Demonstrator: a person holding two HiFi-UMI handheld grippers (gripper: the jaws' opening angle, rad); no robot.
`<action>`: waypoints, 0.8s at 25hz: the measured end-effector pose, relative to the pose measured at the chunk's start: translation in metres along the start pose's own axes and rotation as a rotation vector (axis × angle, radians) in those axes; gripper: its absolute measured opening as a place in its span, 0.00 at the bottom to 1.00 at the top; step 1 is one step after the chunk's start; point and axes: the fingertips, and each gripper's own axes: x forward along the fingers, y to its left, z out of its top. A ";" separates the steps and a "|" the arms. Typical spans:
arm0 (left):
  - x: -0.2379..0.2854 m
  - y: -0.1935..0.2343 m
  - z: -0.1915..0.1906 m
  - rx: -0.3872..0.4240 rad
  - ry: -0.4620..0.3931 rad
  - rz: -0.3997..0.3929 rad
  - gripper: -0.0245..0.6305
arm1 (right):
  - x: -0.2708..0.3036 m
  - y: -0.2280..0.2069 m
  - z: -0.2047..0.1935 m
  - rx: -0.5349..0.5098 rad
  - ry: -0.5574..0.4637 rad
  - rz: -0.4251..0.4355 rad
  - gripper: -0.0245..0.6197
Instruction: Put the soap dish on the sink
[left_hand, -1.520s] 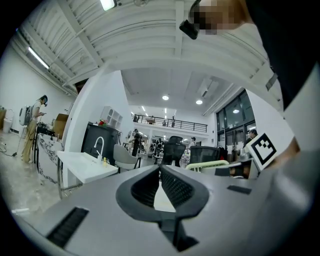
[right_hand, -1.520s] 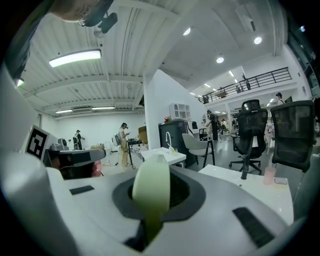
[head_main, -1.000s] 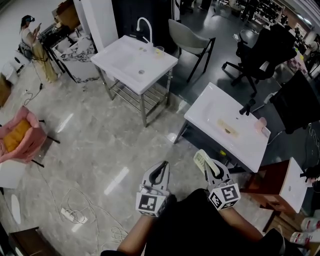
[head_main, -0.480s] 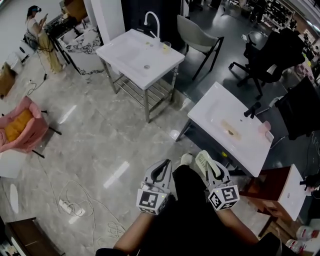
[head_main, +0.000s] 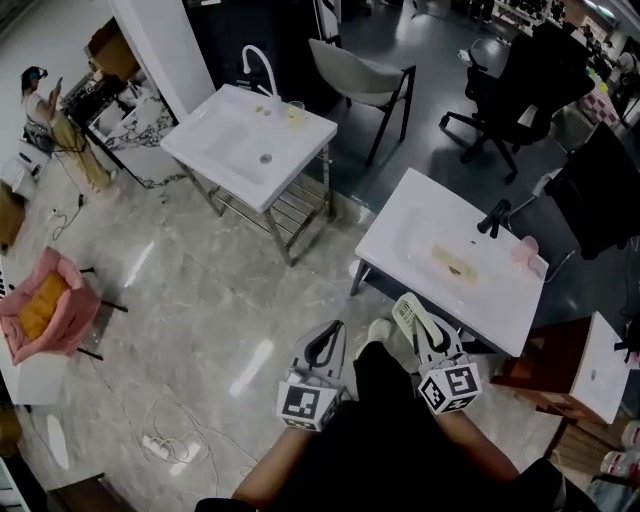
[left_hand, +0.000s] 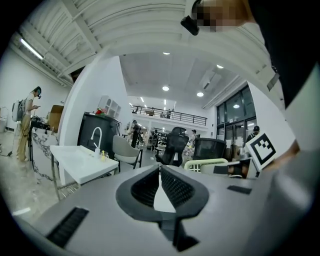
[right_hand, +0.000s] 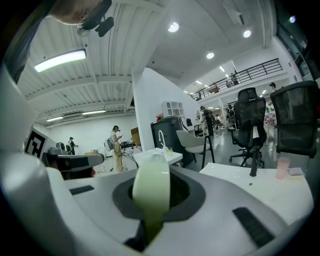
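Two grippers are showing low in the head view, and one soap dish is in play. The right gripper (head_main: 420, 328) is clamping its jaws on that single pale green soap dish (head_main: 404, 312). The dish is hanging above the floor (head_main: 200, 290), just off the near edge of the closer sink (head_main: 420, 225), not on it. The left gripper (left_hand: 160, 170) is keeping its jaws together on nothing. Two white sinks are standing here. The closer one is carrying one black tap (head_main: 493, 216) and one pink cup (head_main: 522, 248), and the farther sink (head_main: 225, 140) is carrying one white tap (head_main: 258, 62).
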 end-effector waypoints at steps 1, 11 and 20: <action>0.013 0.002 0.003 -0.001 -0.001 -0.005 0.07 | 0.007 -0.012 0.003 0.004 -0.002 -0.013 0.05; 0.127 0.012 0.011 -0.036 0.024 -0.026 0.06 | 0.061 -0.122 0.019 0.041 0.011 -0.086 0.05; 0.220 0.010 0.026 0.039 0.081 -0.031 0.06 | 0.105 -0.189 0.024 0.101 0.045 -0.064 0.05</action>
